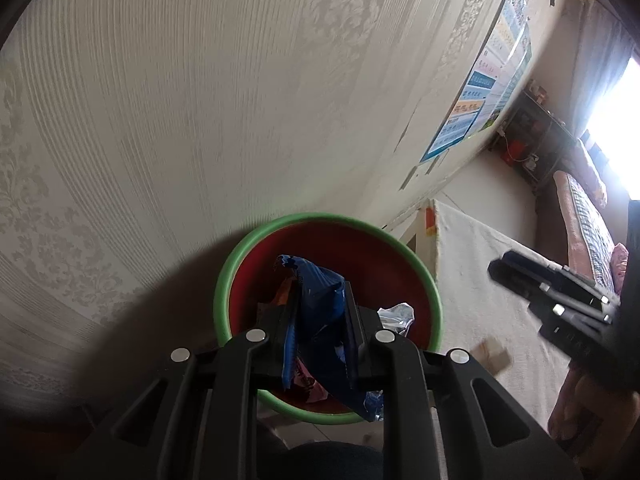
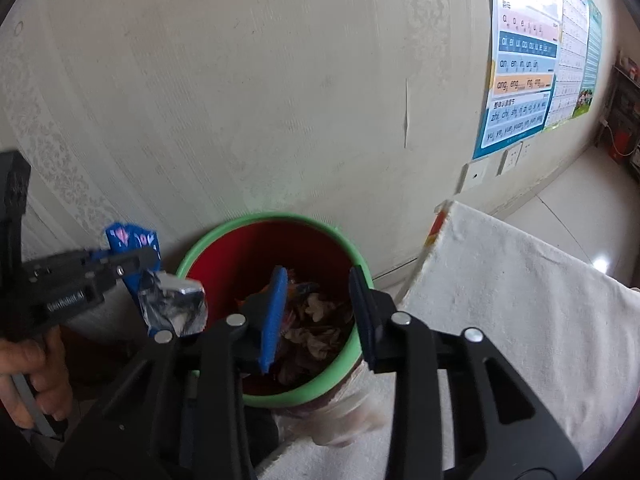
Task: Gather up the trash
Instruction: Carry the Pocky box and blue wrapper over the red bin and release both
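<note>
A red bin with a green rim [image 1: 224, 280] [image 2: 340, 368] stands against the wall and holds crumpled trash [image 2: 316, 320]. My left gripper [image 1: 320, 286] is shut on a blue snack wrapper [image 1: 316, 312], which hangs over the bin's mouth. From the right wrist view that wrapper [image 2: 172, 304] shows its silver inside, pinched by the left gripper [image 2: 144, 260] just left of the bin. My right gripper [image 2: 318, 276] is over the bin, its blue pads apart with nothing between them. It also shows at the right of the left wrist view as the right gripper [image 1: 500, 266].
A white cloth-covered surface [image 2: 520, 300] [image 1: 480, 280] adjoins the bin on the right. Patterned wallpaper rises right behind the bin, with a poster [image 2: 524, 60] further right. A person's hand [image 2: 36, 360] grips the left tool. A dark shelf [image 1: 532, 128] stands far off.
</note>
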Demonstrator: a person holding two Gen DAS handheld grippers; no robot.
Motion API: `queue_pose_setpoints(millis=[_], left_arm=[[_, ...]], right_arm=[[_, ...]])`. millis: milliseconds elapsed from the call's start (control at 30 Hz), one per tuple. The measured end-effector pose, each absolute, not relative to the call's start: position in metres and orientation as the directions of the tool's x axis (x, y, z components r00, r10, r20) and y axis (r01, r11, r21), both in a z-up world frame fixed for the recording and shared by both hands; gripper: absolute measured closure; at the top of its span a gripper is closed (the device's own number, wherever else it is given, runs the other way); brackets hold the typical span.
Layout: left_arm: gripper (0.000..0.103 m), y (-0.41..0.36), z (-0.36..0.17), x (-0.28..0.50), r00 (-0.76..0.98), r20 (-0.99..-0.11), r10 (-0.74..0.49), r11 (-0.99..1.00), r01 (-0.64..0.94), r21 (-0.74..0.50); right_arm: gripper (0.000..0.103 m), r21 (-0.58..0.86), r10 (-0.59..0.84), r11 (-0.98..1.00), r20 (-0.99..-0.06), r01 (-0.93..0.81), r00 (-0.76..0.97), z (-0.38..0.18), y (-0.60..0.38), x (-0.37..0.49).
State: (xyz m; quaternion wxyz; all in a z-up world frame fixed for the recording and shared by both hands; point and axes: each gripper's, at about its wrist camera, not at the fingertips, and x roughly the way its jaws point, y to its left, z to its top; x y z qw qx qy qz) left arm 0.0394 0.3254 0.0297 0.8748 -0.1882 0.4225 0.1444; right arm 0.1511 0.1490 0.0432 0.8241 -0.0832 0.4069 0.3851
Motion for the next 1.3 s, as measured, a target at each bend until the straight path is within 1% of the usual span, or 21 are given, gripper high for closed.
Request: queue_pose_setpoints(millis=[67, 100, 133, 200, 233, 267, 300, 333, 567, 600, 633, 667, 700, 733, 767, 833, 967, 1067, 1200, 1300], left_arm=[[0.087, 0.325, 0.021, 0.040, 0.595, -0.800, 0.080, 0.888, -0.406, -0.214], [0.086, 0.324, 0.017, 0.040, 0.593, -0.802, 0.076, 0.888, -0.406, -0.217], [0.086, 0.324, 0.013, 0.040, 0.589, -0.805, 0.069, 0.886, -0.407, -0.223], [0.086, 0.323, 0.004, 0.042, 0.585, -0.809, 0.056, 0.883, -0.408, -0.234], [0.086, 0.322, 0.001, 0.043, 0.584, -0.810, 0.049, 0.882, -0.406, -0.239], [0.086, 0.320, 0.000, 0.044, 0.584, -0.811, 0.045, 0.882, -0.404, -0.242], [0.086, 0.318, -0.002, 0.045, 0.584, -0.811, 0.039, 0.884, -0.399, -0.245], [0.086, 0.315, -0.003, 0.045, 0.583, -0.812, 0.036, 0.886, -0.395, -0.244], [0.086, 0.307, -0.006, 0.050, 0.577, -0.816, 0.022, 0.893, -0.379, -0.244], [0.086, 0.306, -0.005, 0.050, 0.577, -0.816, 0.023, 0.894, -0.378, -0.242], [0.086, 0.306, -0.005, 0.050, 0.577, -0.816, 0.024, 0.894, -0.378, -0.241], [0.086, 0.305, -0.005, 0.051, 0.577, -0.816, 0.024, 0.894, -0.378, -0.241], [0.086, 0.305, -0.004, 0.051, 0.577, -0.816, 0.024, 0.895, -0.377, -0.240], [0.086, 0.304, -0.004, 0.051, 0.576, -0.817, 0.025, 0.896, -0.376, -0.238], [0.086, 0.304, -0.005, 0.052, 0.575, -0.818, 0.025, 0.896, -0.375, -0.236], [0.086, 0.304, -0.005, 0.052, 0.573, -0.819, 0.025, 0.897, -0.375, -0.235], [0.086, 0.304, -0.006, 0.054, 0.574, -0.819, 0.024, 0.897, -0.375, -0.236], [0.086, 0.304, -0.004, 0.054, 0.580, -0.814, 0.027, 0.898, -0.372, -0.236], [0.086, 0.307, 0.000, 0.054, 0.580, -0.813, 0.048, 0.901, -0.377, -0.215], [0.086, 0.313, 0.004, 0.055, 0.582, -0.811, 0.060, 0.898, -0.386, -0.211]], right_arm=[[0.068, 0.169, 0.554, 0.698, -0.743, -0.696, 0.375, 0.042, 0.144, 0.151], [0.055, 0.163, 0.545, 0.705, -0.748, -0.691, 0.379, 0.040, 0.140, 0.149], [0.047, 0.156, 0.531, 0.714, -0.755, -0.682, 0.384, 0.037, 0.136, 0.147], [0.045, 0.157, 0.496, 0.741, -0.783, -0.653, 0.375, 0.023, 0.123, 0.143], [0.042, 0.169, 0.489, 0.751, -0.792, -0.639, 0.365, 0.015, 0.116, 0.143], [0.037, 0.185, 0.486, 0.759, -0.799, -0.624, 0.353, 0.007, 0.109, 0.141], [0.029, 0.195, 0.478, 0.771, -0.806, -0.606, 0.349, -0.001, 0.102, 0.140], [0.027, 0.192, 0.463, 0.784, -0.815, -0.590, 0.349, -0.009, 0.095, 0.138], [0.026, 0.280, 0.461, 0.793, -0.856, -0.541, 0.233, -0.053, 0.094, 0.147], [0.027, 0.308, 0.469, 0.797, -0.858, -0.520, 0.210, -0.060, 0.095, 0.152], [0.036, 0.322, 0.464, 0.805, -0.865, -0.498, 0.190, -0.068, 0.095, 0.156], [0.041, 0.327, 0.454, 0.813, -0.874, -0.482, 0.174, -0.074, 0.097, 0.157], [0.053, 0.351, 0.466, 0.810, -0.872, -0.470, 0.152, -0.079, 0.097, 0.159], [0.060, 0.366, 0.472, 0.808, -0.871, -0.462, 0.135, -0.083, 0.098, 0.160], [0.062, 0.367, 0.471, 0.807, -0.873, -0.463, 0.130, -0.085, 0.099, 0.159], [0.073, 0.369, 0.479, 0.798, -0.868, -0.475, 0.130, -0.083, 0.100, 0.158], [0.074, 0.338, 0.479, 0.789, -0.861, -0.513, 0.169, -0.064, 0.104, 0.159], [0.074, 0.343, 0.499, 0.782, -0.845, -0.521, 0.191, -0.048, 0.106, 0.163], [0.074, 0.386, 0.580, 0.733, -0.785, -0.561, 0.218, -0.011, 0.118, 0.163], [0.074, 0.393, 0.616, 0.690, -0.759, -0.608, 0.209, 0.006, 0.143, 0.162]])
